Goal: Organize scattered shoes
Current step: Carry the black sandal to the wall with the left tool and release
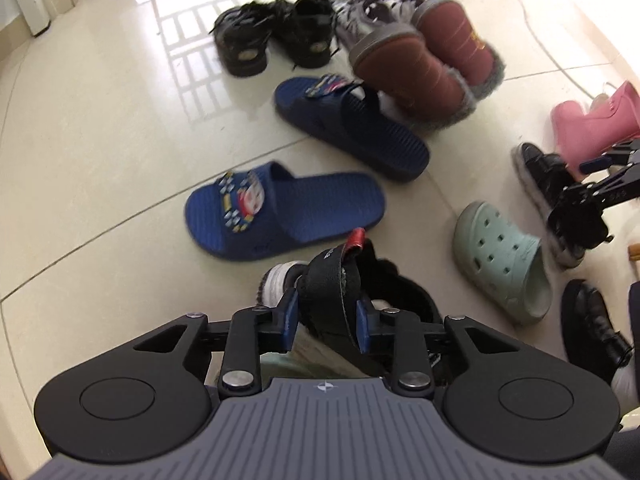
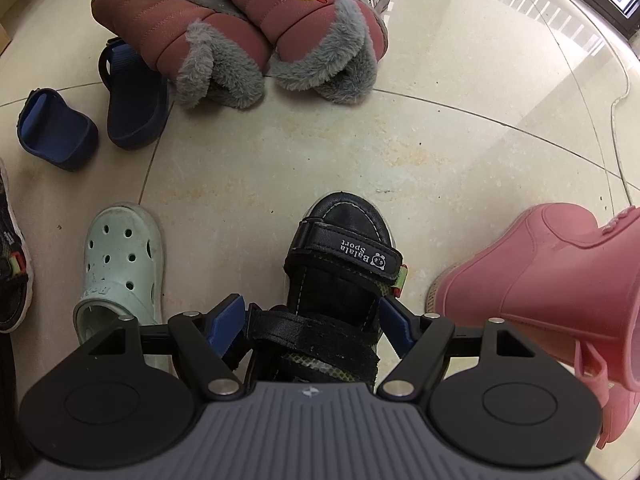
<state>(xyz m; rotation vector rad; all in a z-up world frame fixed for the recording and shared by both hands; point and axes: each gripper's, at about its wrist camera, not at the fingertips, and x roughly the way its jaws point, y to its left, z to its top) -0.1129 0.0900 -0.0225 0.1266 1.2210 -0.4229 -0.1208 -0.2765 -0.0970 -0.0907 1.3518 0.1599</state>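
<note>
Underfoot, glossy cream floor tiles (image 1: 100, 152) with thin grout lines, window-grille light mirrored at the far edge; dark wooden furniture legs barely visible beyond.

Partly hidden: black strappy sandal with white sole (image 1: 348, 292) under the left gripper (image 1: 326, 316), only toe end and raised strap visible, heel covered by the gripper body. Blue-padded fingers (image 1: 289, 318) closed on that upright strap from both sides. Sandal's long axis running away from the camera, toe tilted up and left.

Matching black velcro sandal marked "Balala Sport" (image 2: 340, 264) flat on the tiles, toe pointing up the right wrist view, heel cut off beneath the right gripper (image 2: 312, 320). Fingers (image 2: 226, 320) spread wide either side of the ankle strap; contact hard to judge, seemingly just clear.

Nearby: pale green perforated clog (image 2: 120, 264) to the left, pink rubber boot (image 2: 552, 280) lying on its side to the right, two blue slides with cartoon straps (image 1: 288, 204), pink quilted slippers with grey fur trim (image 2: 240, 40) stacked, blurred dark sandals (image 1: 272, 36) further off.
</note>
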